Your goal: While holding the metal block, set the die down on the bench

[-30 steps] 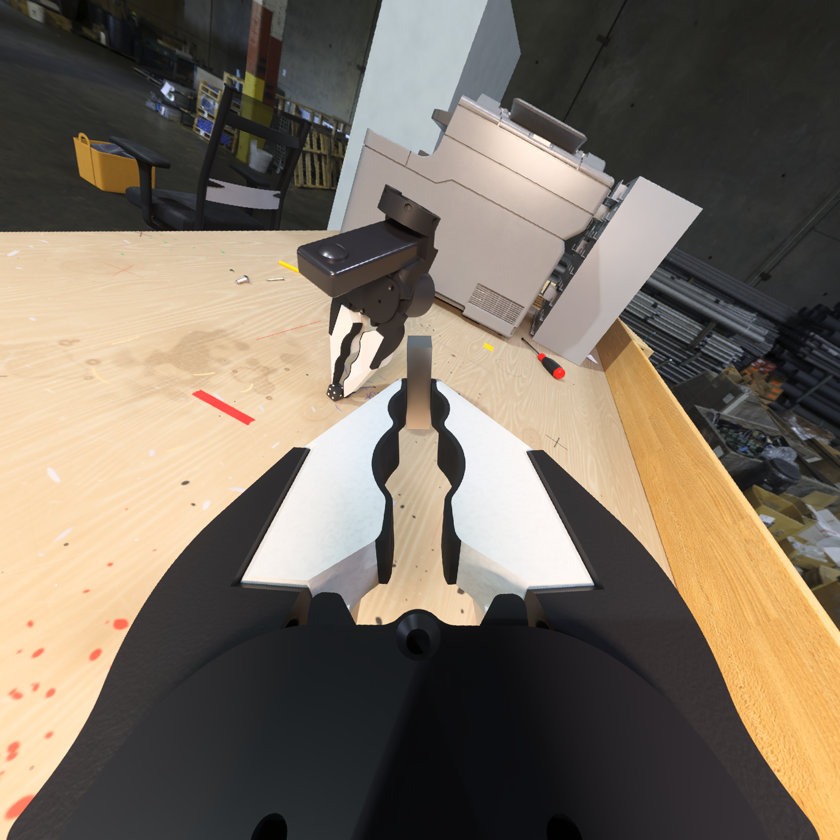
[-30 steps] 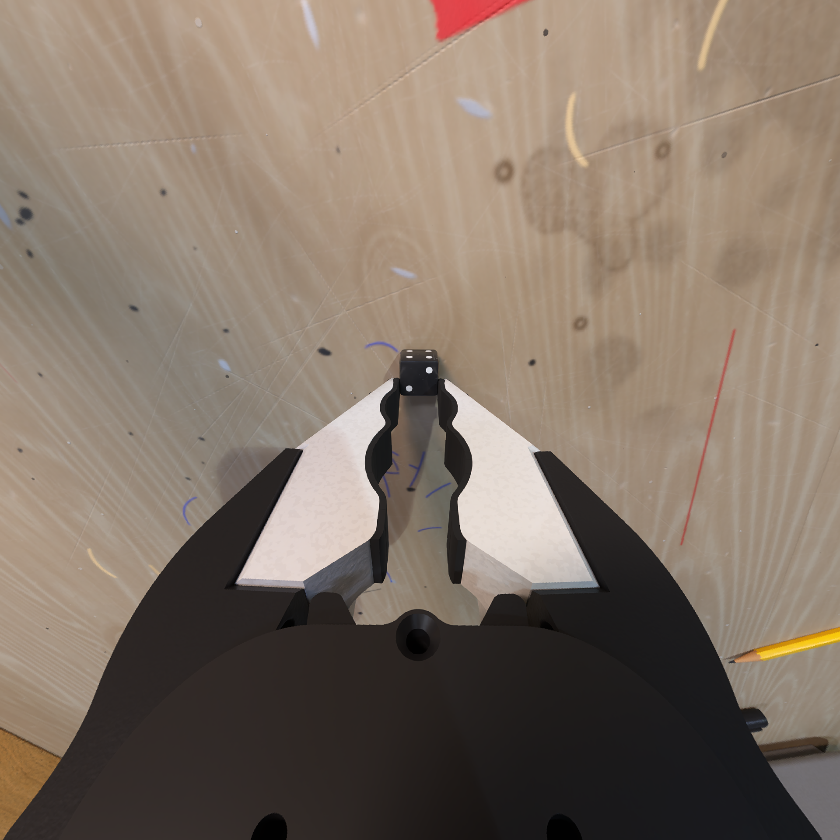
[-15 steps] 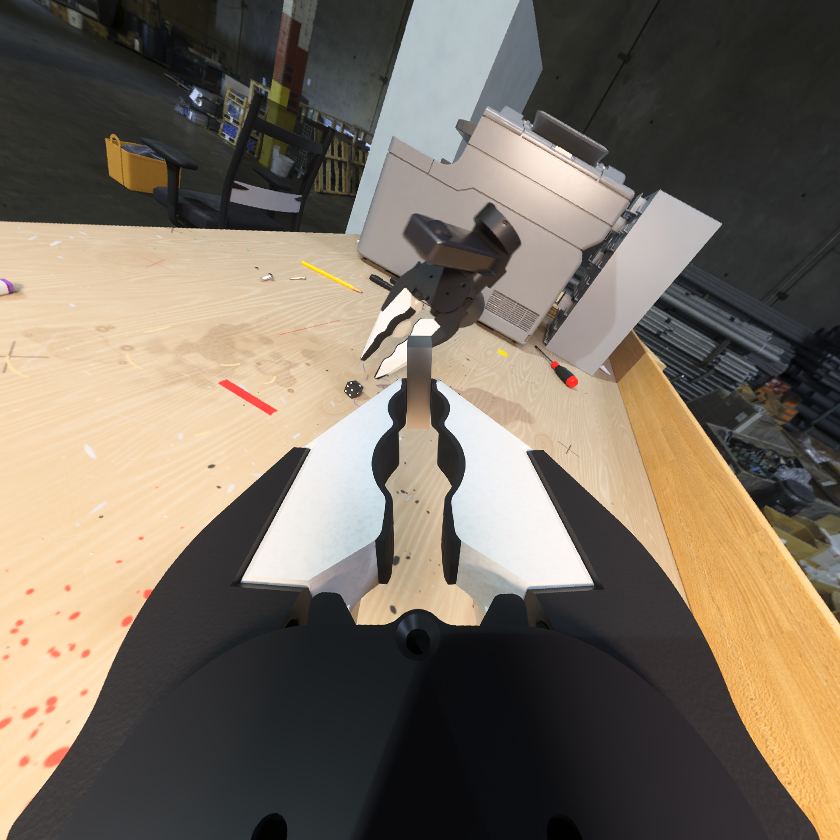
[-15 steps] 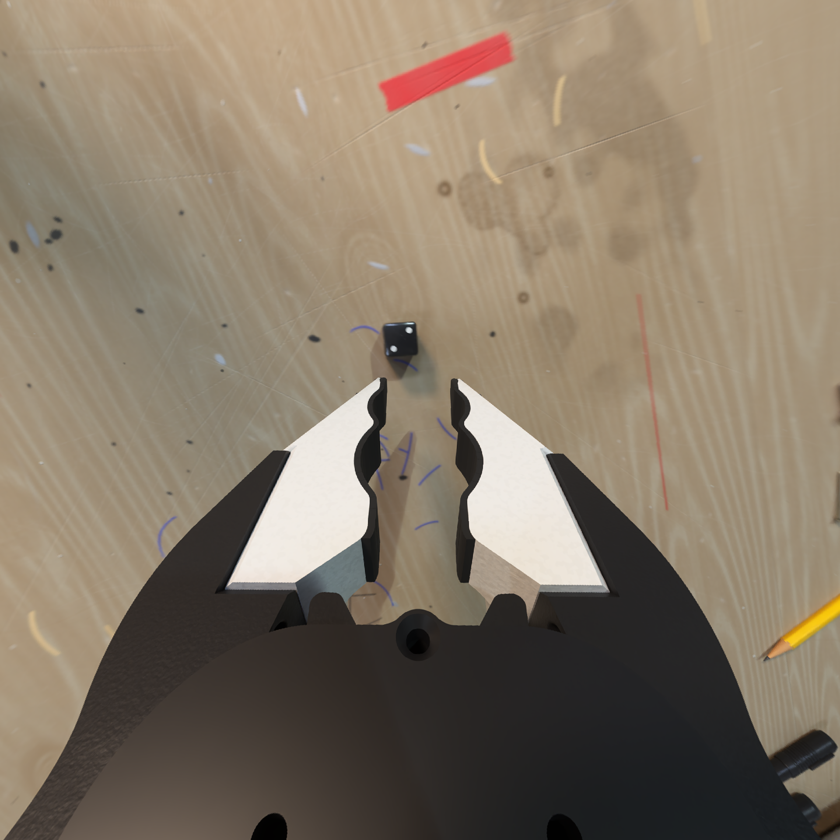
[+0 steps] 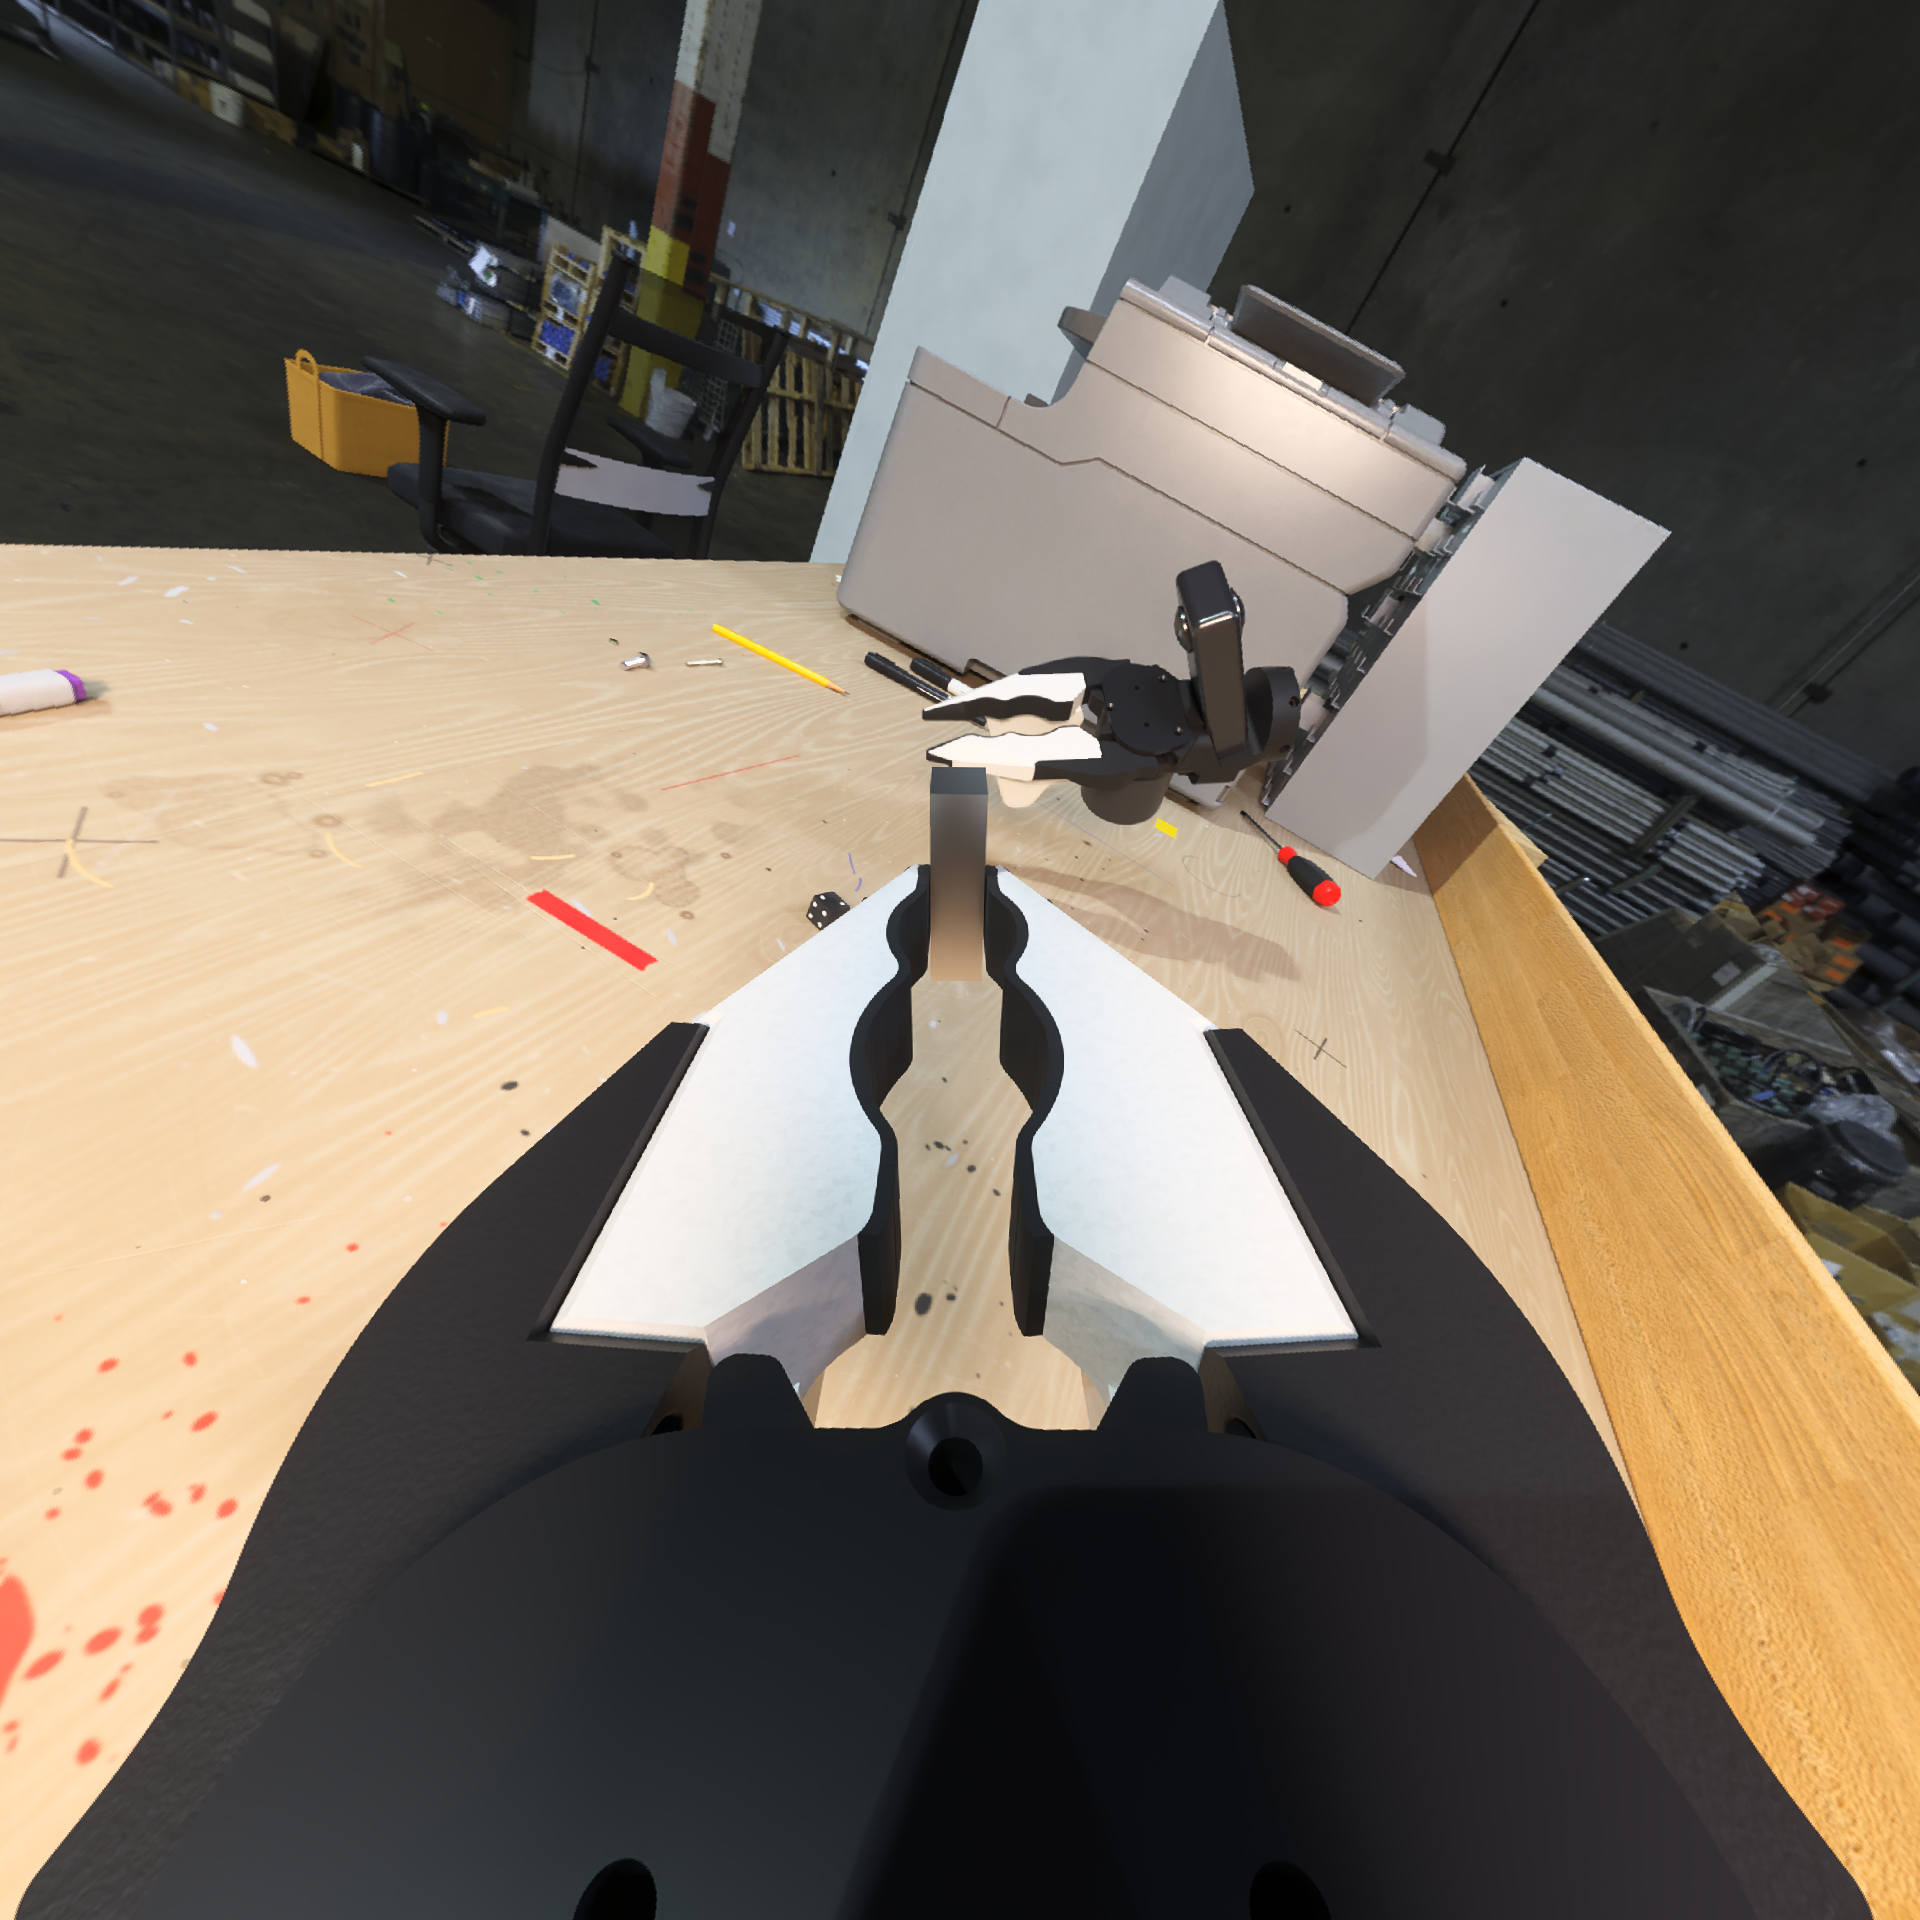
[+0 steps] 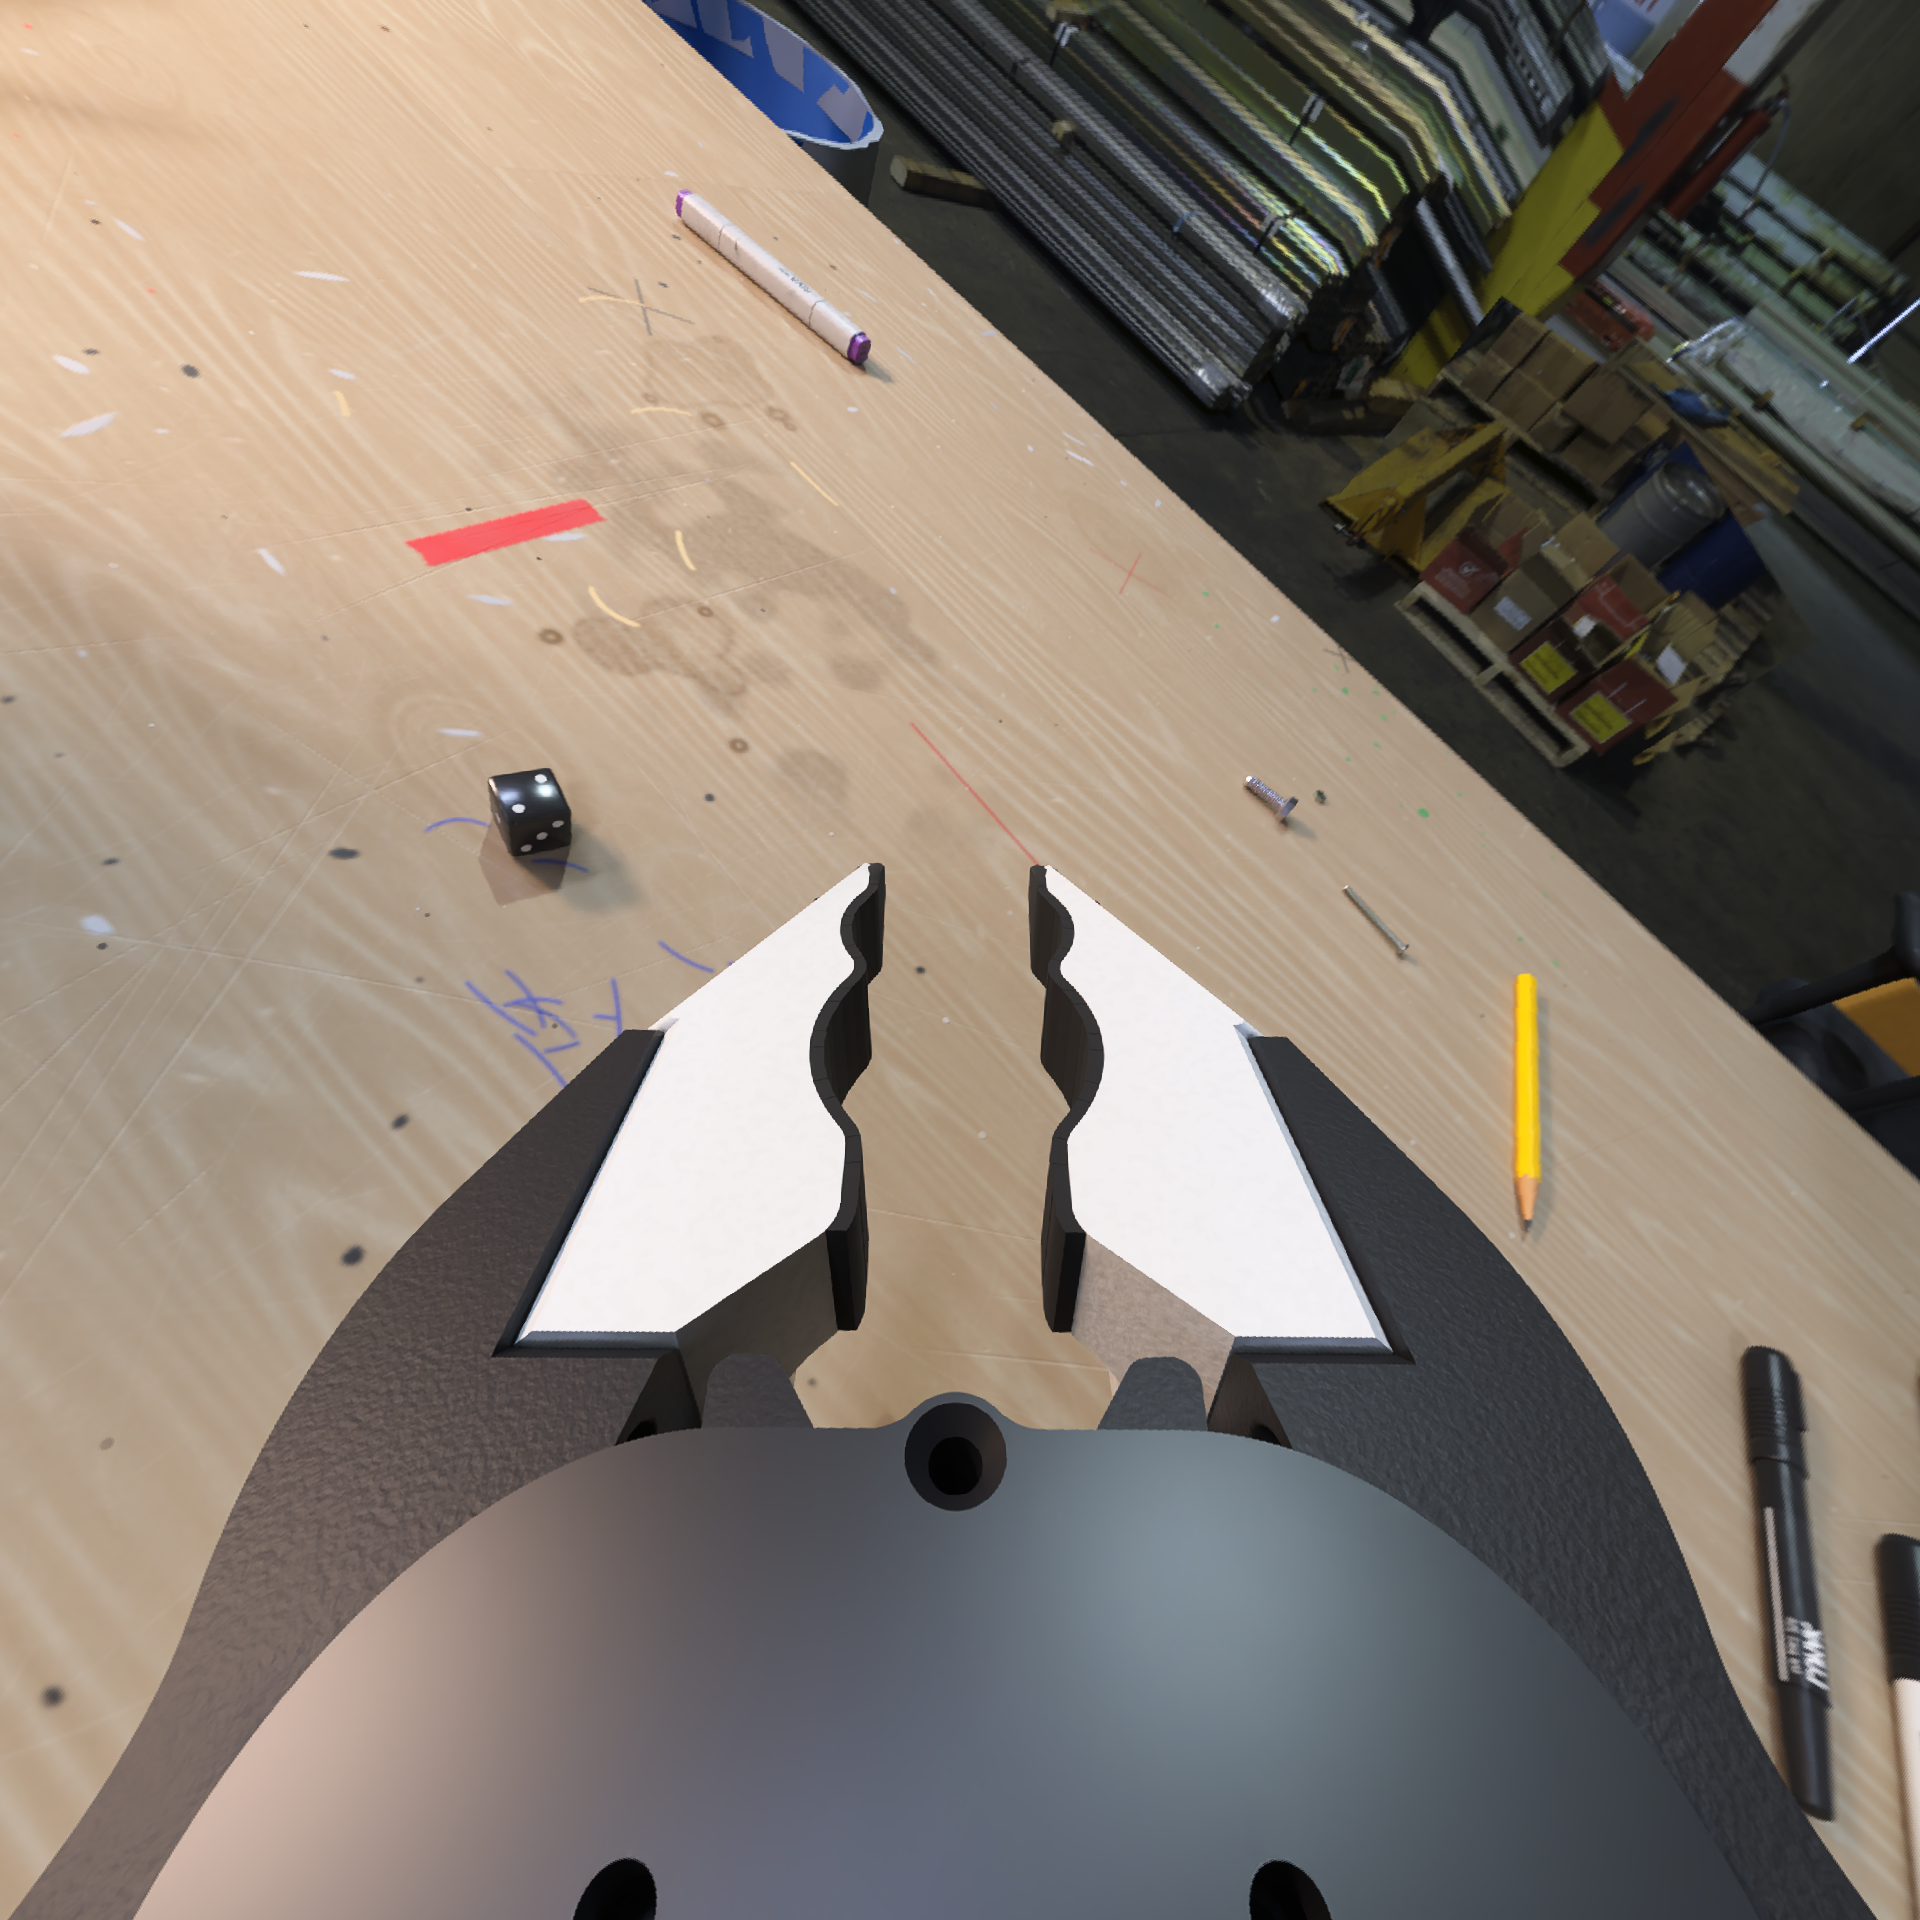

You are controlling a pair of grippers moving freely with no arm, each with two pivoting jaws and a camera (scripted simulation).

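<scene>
My left gripper [image 5: 956,883] is shut on a grey metal block [image 5: 957,883] that sticks up from between its fingertips, held above the wooden bench [image 5: 312,1039]. The black die [image 5: 826,911] with white pips lies on the bench just left of the left fingertips. In the right wrist view the die [image 6: 529,812] lies alone on the bench [image 6: 312,312], ahead and left of my right gripper [image 6: 956,873], which is open and empty. The right gripper also shows in the left wrist view [image 5: 961,732], raised and turned sideways beyond the block.
A grey printer [image 5: 1143,499] stands at the bench's back right, with a red-handled screwdriver [image 5: 1304,878] beside it. A yellow pencil [image 6: 1524,1096], black markers [image 6: 1787,1579], a screw [image 6: 1273,798], a nail [image 6: 1375,920], a white marker [image 6: 774,275] and red tape [image 6: 504,532] lie about. The raised wooden bench edge [image 5: 1662,1247] runs along the right.
My right gripper has opened, let go of the die on the bench, then risen and swung away, turning sideways. The left gripper has kept its hold on the metal block.
</scene>
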